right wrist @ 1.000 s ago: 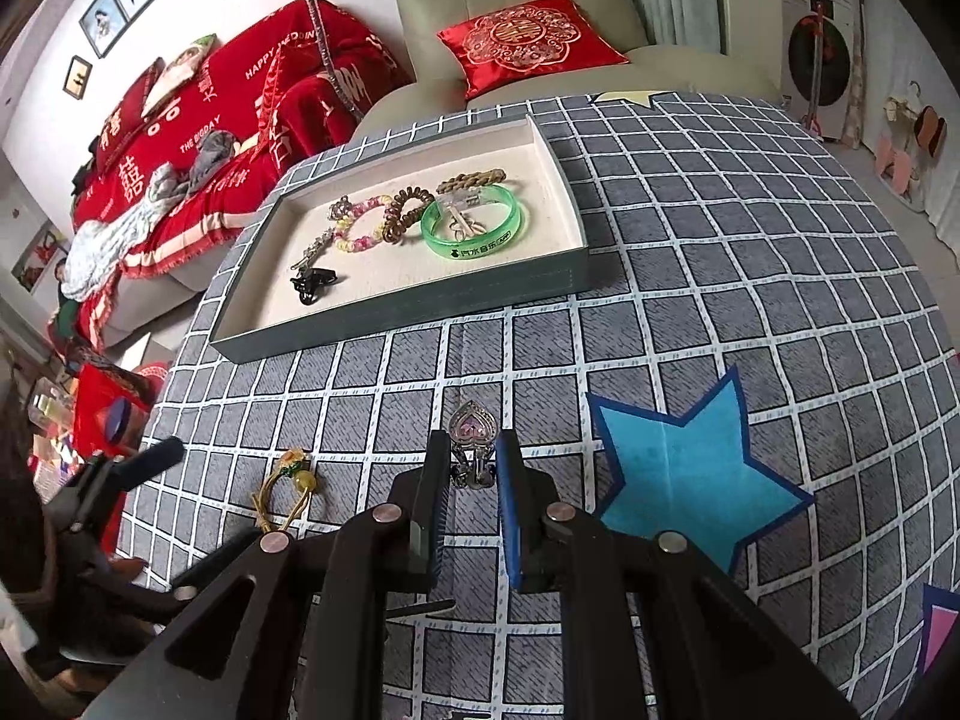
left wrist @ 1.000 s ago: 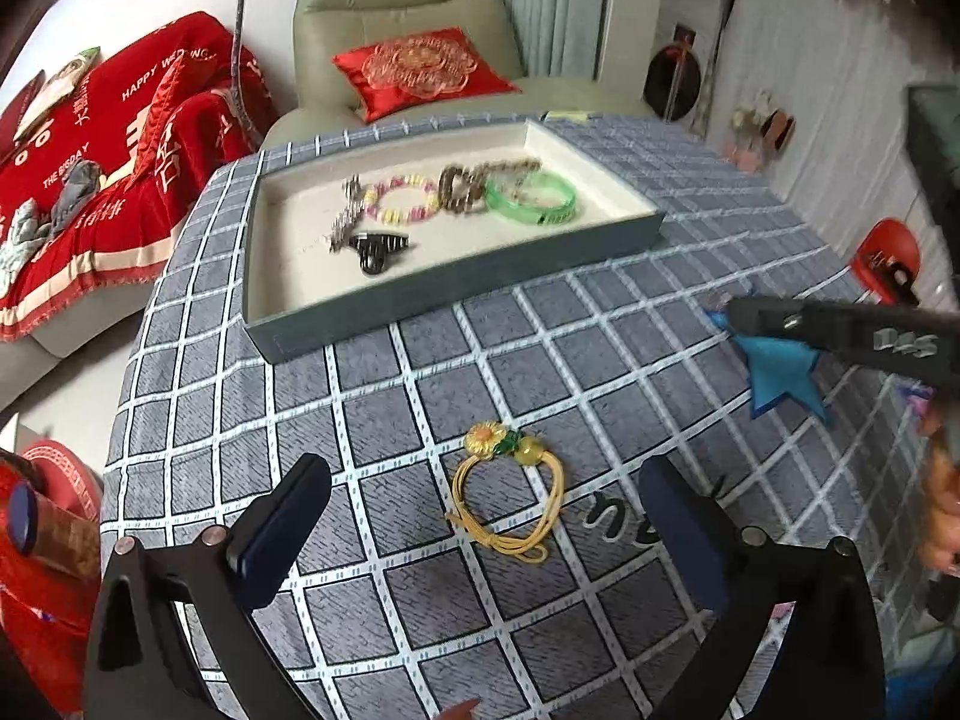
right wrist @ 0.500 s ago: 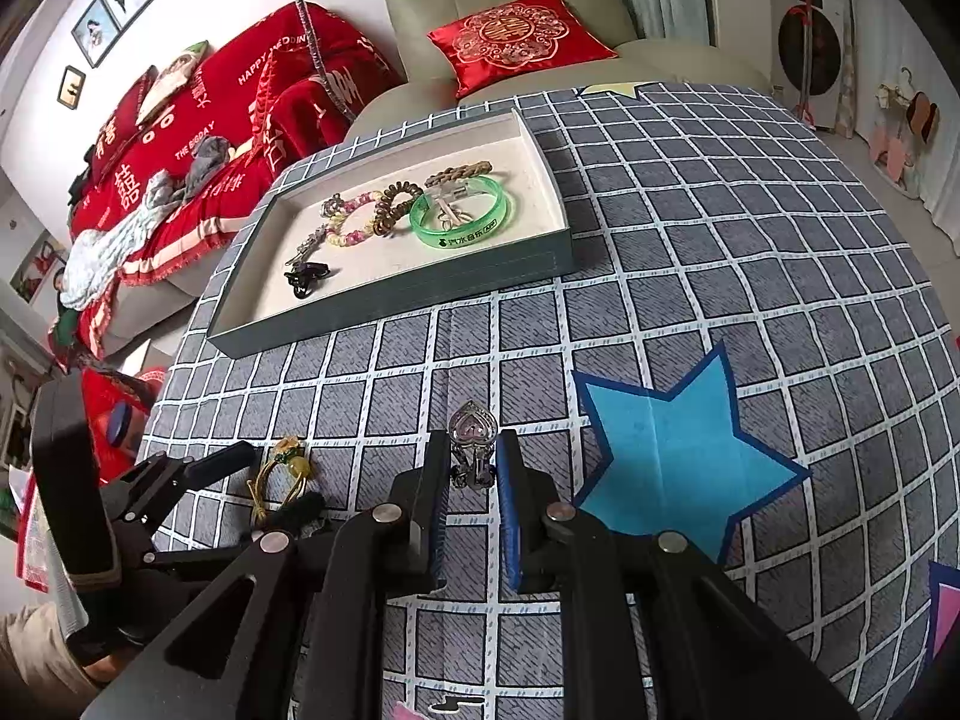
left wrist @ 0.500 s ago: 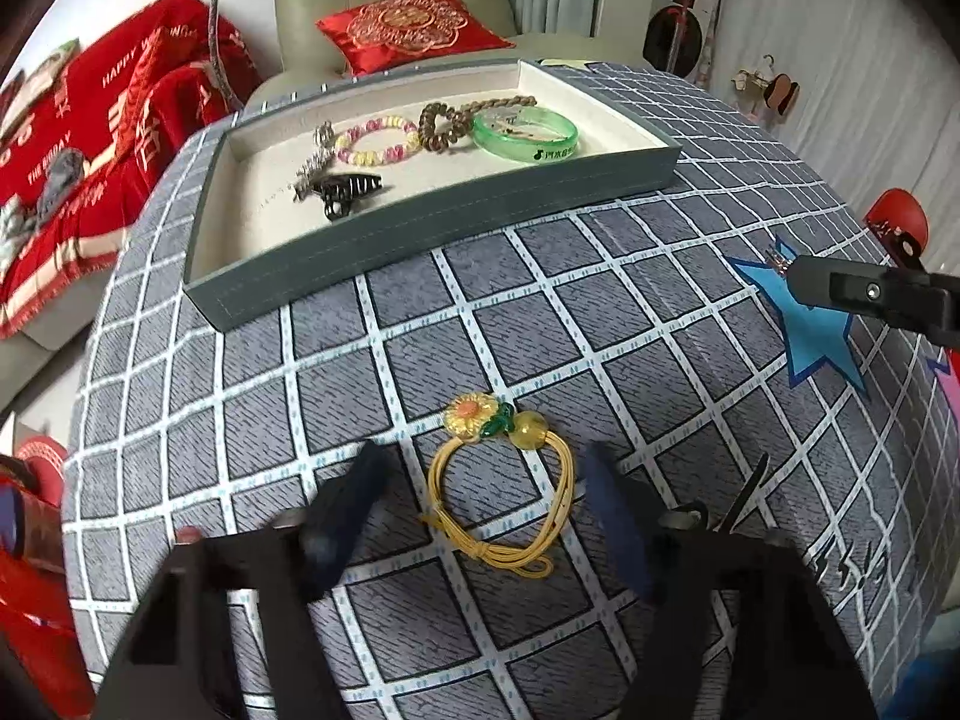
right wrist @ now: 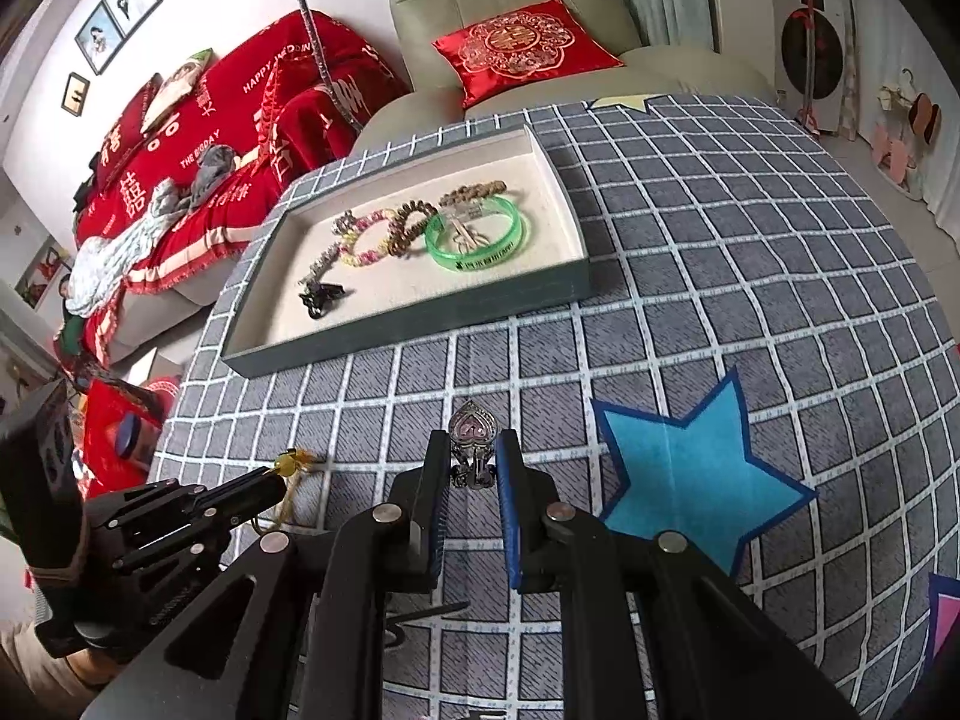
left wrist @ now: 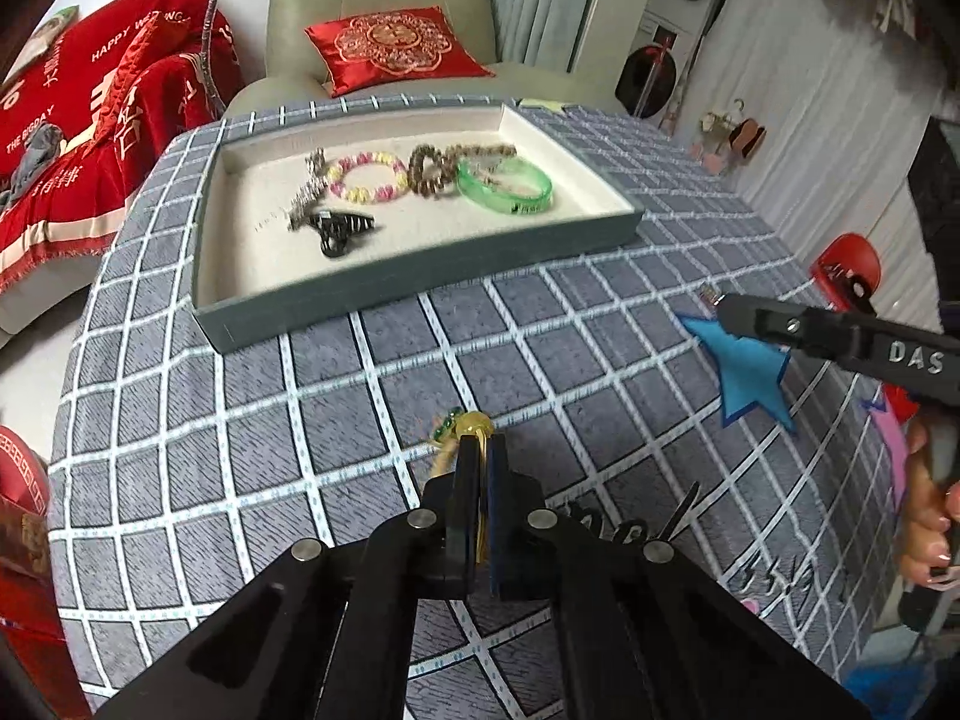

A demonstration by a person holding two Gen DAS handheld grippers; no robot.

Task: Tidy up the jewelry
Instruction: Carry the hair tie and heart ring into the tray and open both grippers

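My left gripper (left wrist: 480,450) is shut on a yellow cord bracelet (left wrist: 465,427) with a yellow bead and green leaf, low over the checked tablecloth; it also shows in the right wrist view (right wrist: 291,463). My right gripper (right wrist: 473,444) is shut on a silver heart-shaped clip (right wrist: 473,427) with a pink centre. The grey tray (left wrist: 420,273) with a cream lining lies farther back. It holds a green bangle (left wrist: 504,185), a pink-and-yellow bead bracelet (left wrist: 366,177), a brown bead bracelet (left wrist: 429,171), a silver piece and a black claw clip (left wrist: 342,228).
A blue star patch (right wrist: 690,474) lies on the cloth to the right of my right gripper. A green armchair with a red cushion (left wrist: 390,48) stands behind the table. A red-covered sofa (right wrist: 198,138) is at the left. The table edge curves away on the left.
My left gripper was open around the yellow cord bracelet, then closed on it. My right gripper has kept hold of the heart clip and barely moved.
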